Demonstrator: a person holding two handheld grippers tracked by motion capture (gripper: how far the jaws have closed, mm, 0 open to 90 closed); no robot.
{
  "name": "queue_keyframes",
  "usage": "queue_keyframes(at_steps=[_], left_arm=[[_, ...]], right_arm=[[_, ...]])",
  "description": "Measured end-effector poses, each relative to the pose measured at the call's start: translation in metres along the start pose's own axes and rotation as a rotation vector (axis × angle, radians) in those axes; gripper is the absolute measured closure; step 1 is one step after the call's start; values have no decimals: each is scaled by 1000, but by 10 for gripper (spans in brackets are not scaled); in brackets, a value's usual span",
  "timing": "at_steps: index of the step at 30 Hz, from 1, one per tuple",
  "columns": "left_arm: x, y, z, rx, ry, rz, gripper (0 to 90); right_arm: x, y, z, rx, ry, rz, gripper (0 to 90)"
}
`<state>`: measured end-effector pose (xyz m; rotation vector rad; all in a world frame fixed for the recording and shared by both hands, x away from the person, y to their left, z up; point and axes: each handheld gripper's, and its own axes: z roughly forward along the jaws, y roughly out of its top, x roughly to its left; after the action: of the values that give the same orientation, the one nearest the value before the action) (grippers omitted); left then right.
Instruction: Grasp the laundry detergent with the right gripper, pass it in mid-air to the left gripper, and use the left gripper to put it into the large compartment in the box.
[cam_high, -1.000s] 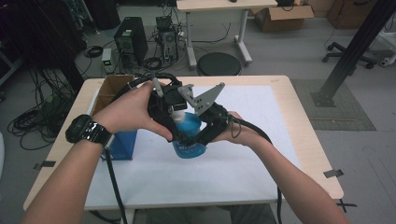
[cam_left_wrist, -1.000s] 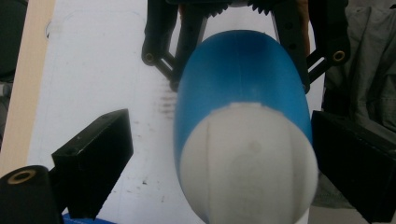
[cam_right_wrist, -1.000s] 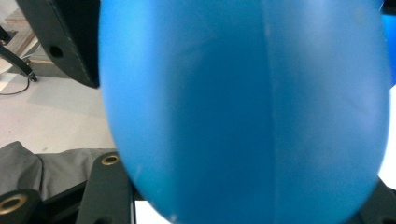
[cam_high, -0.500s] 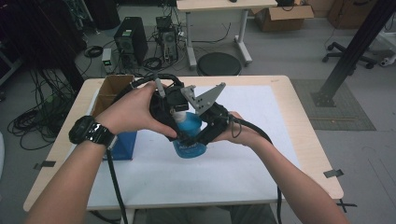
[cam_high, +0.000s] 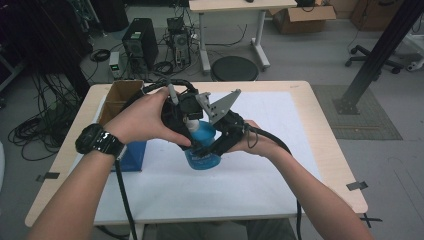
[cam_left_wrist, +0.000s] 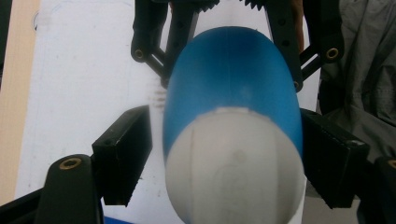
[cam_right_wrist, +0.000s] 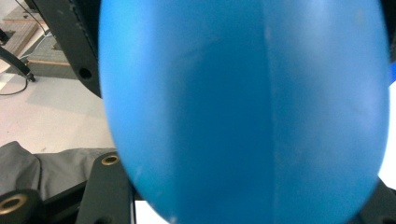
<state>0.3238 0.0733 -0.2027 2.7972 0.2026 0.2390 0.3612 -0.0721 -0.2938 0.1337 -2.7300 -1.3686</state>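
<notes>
Table (cam_high: 320, 150) amid cables (cam_high: 35, 135)

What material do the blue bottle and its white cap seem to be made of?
The blue bottle looks like plastic with a matte, slightly translucent finish: light glows softly through its wall, and a faint moulding seam runs along it. The white cap also looks like plastic, opaque and matte, with a thin straight seam line on one side. Both are blurred up close, so this is likely, not certain.

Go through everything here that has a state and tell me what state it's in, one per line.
Blue bottle: upright on the table, white cap on.
Right gripper: shut on the bottle's body.
Left gripper: jaws just closing around the cap, left pad not yet touching.
Cardboard box: open on top.
</notes>
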Motion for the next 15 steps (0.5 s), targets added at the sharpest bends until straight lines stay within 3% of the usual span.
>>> queue_keyframes(at_steps=[15], left_arm=[[-1,4,1,24,-16,9,360]], right_arm=[[1,-1,0,14,-4,-1,427]])
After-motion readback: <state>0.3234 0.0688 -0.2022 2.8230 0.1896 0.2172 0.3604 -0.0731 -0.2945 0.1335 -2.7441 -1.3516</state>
